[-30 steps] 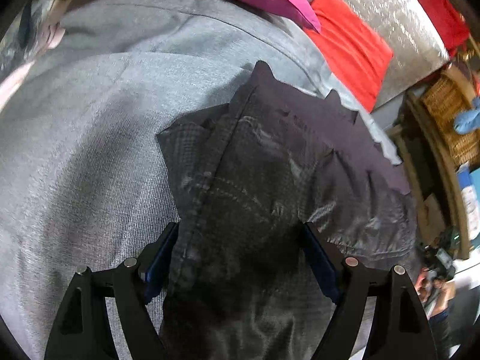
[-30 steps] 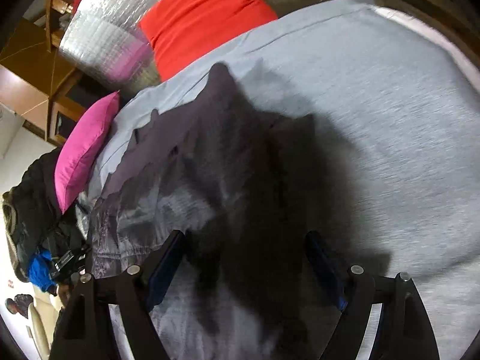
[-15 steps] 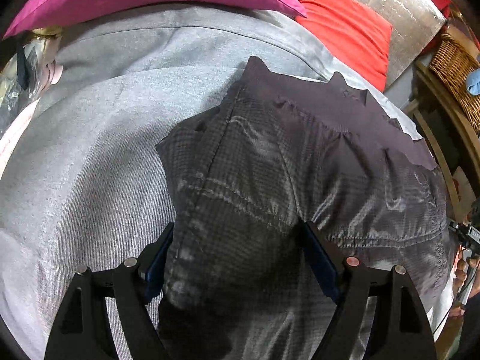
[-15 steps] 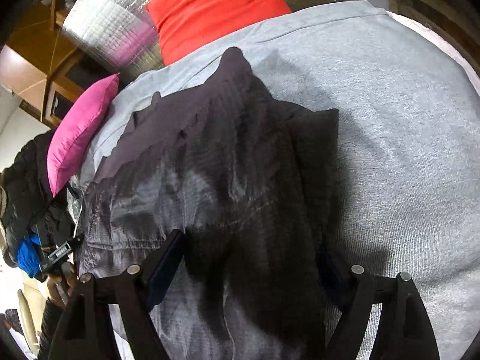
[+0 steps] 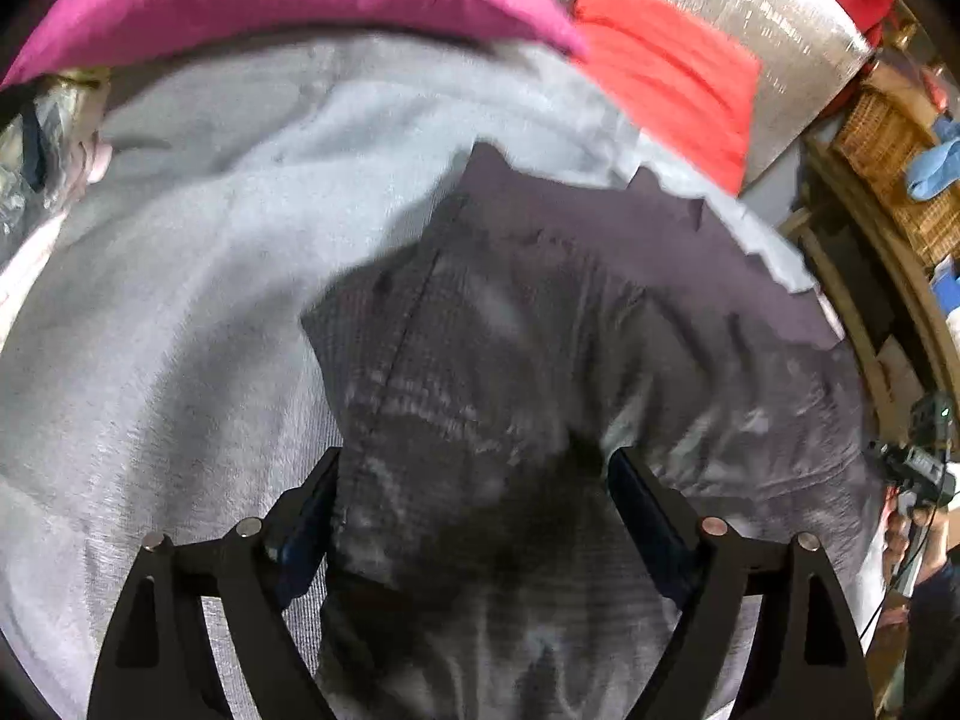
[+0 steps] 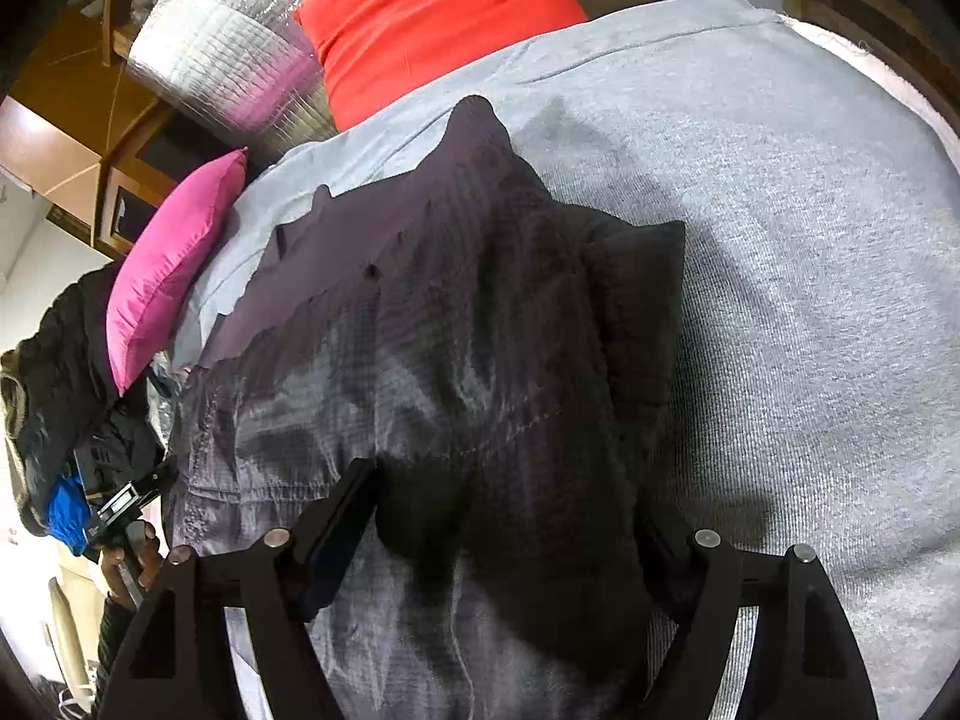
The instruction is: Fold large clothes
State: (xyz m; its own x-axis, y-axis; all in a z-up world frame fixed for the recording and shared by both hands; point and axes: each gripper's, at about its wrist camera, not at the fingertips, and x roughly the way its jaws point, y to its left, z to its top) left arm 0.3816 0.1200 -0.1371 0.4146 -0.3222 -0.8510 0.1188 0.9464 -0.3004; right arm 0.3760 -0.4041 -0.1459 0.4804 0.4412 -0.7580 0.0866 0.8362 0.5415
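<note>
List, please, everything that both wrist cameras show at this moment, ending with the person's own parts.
Dark garment: one, charcoal, spread on the grey sheet, under both claws.
Grey sheet: one, light grey, covers the bed.
Pink cushion: one, magenta, at the bed's edge.
Red cushion: one, red, against the silver quilted pad.
Silver quilted pad: one, silver, behind the cushions.
Wicker basket: one, tan, beside the bed.
Hand: one, holding the left claw's handle.
Left claw: black, jaws opening over the garment.
Right claw: black, open over the garment.

Our left gripper [image 5: 474,510] at the bottom of its frame, jaws wide and opening, tilted down, our right gripper [image 6: 510,534] low in its frame, jaws wide, our hand [image 6: 129,558] at lower left
</note>
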